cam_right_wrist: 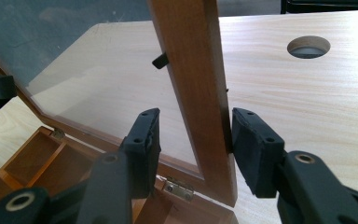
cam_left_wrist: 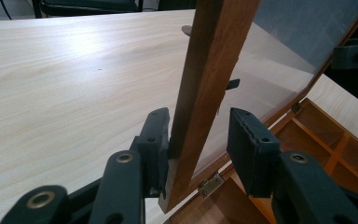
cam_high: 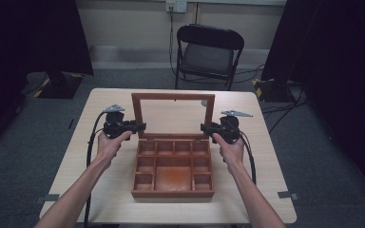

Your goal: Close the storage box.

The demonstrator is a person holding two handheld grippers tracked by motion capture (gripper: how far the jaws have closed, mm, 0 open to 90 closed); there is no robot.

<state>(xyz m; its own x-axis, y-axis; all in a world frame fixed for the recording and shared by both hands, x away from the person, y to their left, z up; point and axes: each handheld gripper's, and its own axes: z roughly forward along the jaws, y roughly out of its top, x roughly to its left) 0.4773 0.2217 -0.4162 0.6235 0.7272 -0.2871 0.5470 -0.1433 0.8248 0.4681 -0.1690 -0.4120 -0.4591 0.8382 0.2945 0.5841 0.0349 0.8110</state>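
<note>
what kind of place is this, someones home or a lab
Most likely a lab or recording room, not a home. A plain table stands alone on grey carpet, with black curtains at both sides, a lone folding chair against the wall, and cables on the floor.

The high view is dim and soft with dark corners, while both gripper views are brighter, with white glare on the desk (cam_left_wrist: 51,84) and blurred near jaws.
</note>
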